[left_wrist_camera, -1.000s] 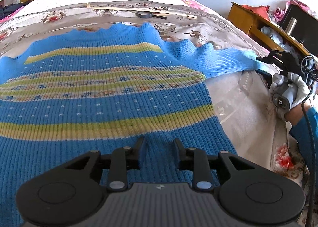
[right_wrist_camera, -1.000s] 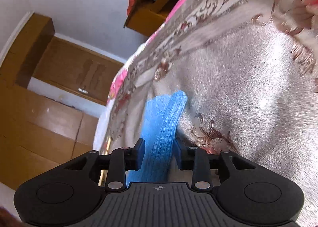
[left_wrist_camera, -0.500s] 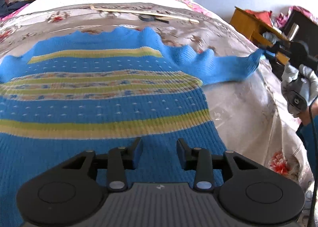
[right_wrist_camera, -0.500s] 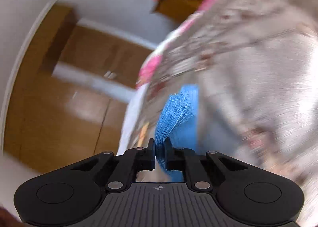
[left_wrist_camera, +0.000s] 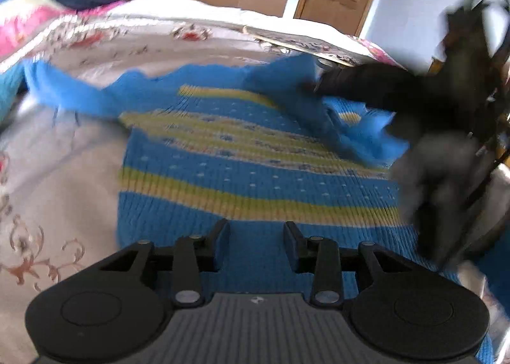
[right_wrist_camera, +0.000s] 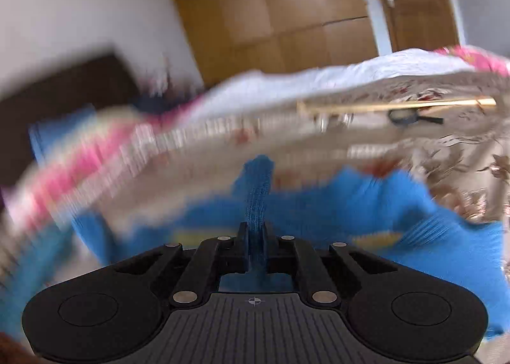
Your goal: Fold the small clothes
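Sweater, blue with yellow stripes, lies flat on the bedspread. Left wrist view: left gripper hovers over the hem, jaws released, holding nothing. Right gripper carries the sleeve across the chest. Risk: the sleeve lands bunched or drags the body askew, since the hem is unpinned. Bare bedspread lies open to the left.

Right wrist view: right gripper is clenched on the sleeve cuff. The narrow pinch may slip. A wooden stick lies well beyond.
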The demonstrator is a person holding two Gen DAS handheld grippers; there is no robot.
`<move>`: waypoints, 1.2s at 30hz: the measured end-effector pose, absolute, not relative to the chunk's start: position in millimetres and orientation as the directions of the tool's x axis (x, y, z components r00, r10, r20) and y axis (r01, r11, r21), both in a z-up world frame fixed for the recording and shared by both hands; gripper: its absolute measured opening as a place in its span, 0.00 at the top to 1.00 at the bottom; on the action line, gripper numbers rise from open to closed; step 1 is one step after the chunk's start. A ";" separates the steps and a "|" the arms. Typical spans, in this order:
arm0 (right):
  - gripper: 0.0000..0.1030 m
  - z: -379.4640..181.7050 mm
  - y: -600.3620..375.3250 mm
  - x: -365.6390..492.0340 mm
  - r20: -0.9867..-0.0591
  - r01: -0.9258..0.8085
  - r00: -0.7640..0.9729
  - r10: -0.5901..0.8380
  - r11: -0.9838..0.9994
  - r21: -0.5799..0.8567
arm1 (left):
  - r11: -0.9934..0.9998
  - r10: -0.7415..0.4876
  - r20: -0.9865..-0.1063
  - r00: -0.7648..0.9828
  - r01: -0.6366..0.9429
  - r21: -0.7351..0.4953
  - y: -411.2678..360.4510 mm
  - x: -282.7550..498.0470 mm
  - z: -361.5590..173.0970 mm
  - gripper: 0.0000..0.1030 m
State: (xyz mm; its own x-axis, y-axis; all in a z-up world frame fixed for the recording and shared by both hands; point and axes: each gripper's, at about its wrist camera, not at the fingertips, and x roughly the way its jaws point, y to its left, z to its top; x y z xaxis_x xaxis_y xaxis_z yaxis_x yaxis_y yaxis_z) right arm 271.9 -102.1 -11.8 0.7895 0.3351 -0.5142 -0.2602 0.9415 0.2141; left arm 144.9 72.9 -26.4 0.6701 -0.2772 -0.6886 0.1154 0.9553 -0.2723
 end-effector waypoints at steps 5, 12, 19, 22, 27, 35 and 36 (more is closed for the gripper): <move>0.87 -36.4 -76.9 263.5 -0.569 -0.308 0.766 0.299 0.948 0.084 | 0.941 -0.316 -0.669 0.672 0.133 -0.311 82.9 148.4 -25.2 0.55; 0.84 -30.1 -36.8 255.3 -0.567 -0.398 0.780 0.264 0.909 -0.124 | 0.921 -0.335 -0.644 0.688 0.093 -0.379 102.3 145.4 -18.5 0.55; 0.94 -15.5 -22.7 256.9 -0.558 -0.394 0.775 0.296 0.917 -0.061 | 0.913 -0.335 -0.622 0.707 0.079 -0.401 111.6 142.9 -13.6 0.55; 0.93 -14.1 -11.7 259.0 -0.562 -0.435 0.757 0.334 0.899 -0.052 | 0.915 -0.326 -0.620 0.713 0.074 -0.396 112.9 141.7 -12.1 0.55; 0.85 -30.1 -3.7 264.7 -0.674 -0.488 0.659 0.334 0.872 -0.044 | 0.908 -0.323 -0.617 0.718 0.051 -0.416 122.1 140.6 -10.4 0.55; 0.77 30.5 33.2 263.1 -0.606 -0.588 0.638 0.475 0.809 0.015 | 0.898 -0.304 -0.586 0.751 0.021 -0.439 137.8 133.8 -1.8 0.55; 0.77 33.1 44.8 267.2 -0.608 -0.604 0.623 0.491 0.797 0.025 | 0.896 -0.303 -0.583 0.754 0.017 -0.444 139.8 133.7 -1.5 0.55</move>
State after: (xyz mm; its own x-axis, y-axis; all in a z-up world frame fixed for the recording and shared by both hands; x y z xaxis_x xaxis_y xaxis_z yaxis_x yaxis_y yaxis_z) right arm 267.2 44.8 33.1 0.6233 0.4911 -0.6085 -0.6035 0.7969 0.0249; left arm 133.7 139.8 -1.5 0.7544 -0.3026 -0.5825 0.0167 0.8960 -0.4437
